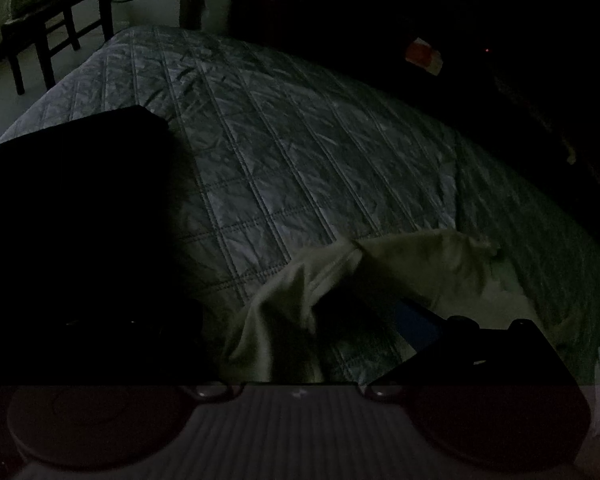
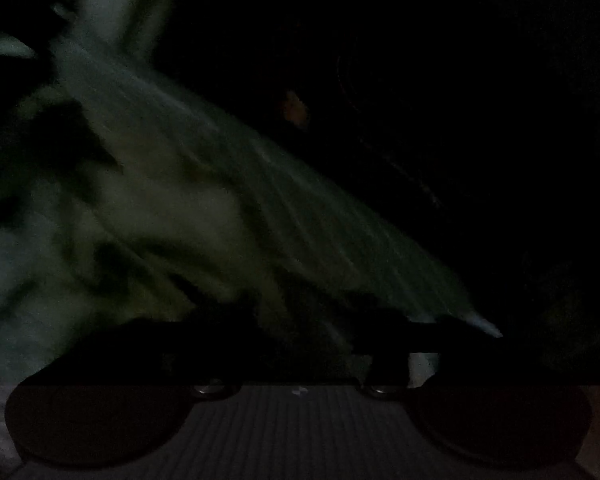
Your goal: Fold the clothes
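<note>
Your right tongs (image 2: 308, 336) stood apart, angled down over the pale cloth (image 2: 160, 200). Too dark to tell with your left tongs (image 1: 300, 320).

garment (image 1: 380, 280) on bedspread (image 1: 300, 140), near edge | folded stack (image 1: 72, 200) left | chair (image 1: 60, 20) behind

Black left tool (image 1: 300, 320), grey ribbed base, 2 round dark discs, silver screws
</note>
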{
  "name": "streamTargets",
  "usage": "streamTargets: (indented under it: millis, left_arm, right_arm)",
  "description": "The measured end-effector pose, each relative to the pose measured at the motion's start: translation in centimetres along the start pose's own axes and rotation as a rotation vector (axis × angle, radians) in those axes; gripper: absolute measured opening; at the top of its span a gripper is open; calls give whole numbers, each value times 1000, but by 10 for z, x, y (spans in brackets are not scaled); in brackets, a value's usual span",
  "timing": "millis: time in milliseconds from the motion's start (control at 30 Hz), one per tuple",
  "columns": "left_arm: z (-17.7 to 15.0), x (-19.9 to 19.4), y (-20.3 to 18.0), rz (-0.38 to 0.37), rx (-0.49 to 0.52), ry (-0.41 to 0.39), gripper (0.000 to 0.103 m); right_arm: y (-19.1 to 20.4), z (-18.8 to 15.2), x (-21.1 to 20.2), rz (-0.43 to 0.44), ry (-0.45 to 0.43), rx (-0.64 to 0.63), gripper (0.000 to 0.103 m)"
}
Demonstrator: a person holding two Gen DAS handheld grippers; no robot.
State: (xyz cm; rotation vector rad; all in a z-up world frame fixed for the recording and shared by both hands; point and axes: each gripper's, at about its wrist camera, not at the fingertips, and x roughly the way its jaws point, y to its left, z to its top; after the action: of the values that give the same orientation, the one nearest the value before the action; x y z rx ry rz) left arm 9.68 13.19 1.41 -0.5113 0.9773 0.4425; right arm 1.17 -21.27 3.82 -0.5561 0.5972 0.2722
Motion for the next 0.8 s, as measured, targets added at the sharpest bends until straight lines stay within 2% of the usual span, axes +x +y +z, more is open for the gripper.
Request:
streamTargets:
  millis: [33,100,167,233,267,333,367,400,433,567,633,700,767,800]
  left_arm:
    - [0,0,0,1,1,1,102]
    - [-1,0,0,4,1,2,102]
    - [0,0,2,6,-2,2,102]
    - [0,-1,4,7,-8,2,102]
    - [1,-1,5,6,-11,2,102]
    - [2,-2,6,1,-18,1,102]
    - [2,-3,6,-2,-20,-2,102]
    - [3,-4,6,-6,-19,-5,102]
    - [2,-4,5,-7,-16,-6,102]
    - [2,-3,6,-4,-19,-3,102]
    - [3,-4,7,-1,-25,-6,102]
    - [4,-4,8,0,-33,-6,102]
    - [4,-3,7,-1,-30,-4,102]
    - [3,-3,6,-1,-25,-4,102]
  right_arm:
    - [10,5,-1,99,-10,-13,75]
    - [33,10,15,237,78,-43,73]
    - [55,6,37,320,168,-58,57]
    - [68,-1,52,326,223,-52,55]
    - [73,-5,58,315,245,-45,58]
    - [73,-8,65,282,256,-31,60]
    - [70,-9,67,277,260,-13,56]
    - [67,-10,70,288,266,16,45]
    - [61,-9,70,301,266,64,5]
    - [32,2,63,361,224,316,3]
    - [23,17,50,384,165,367,3]
    - [23,30,36,404,112,360,4]
    - [26,37,28,467,78,396,4]
    - [34,39,31,521,96,410,5]
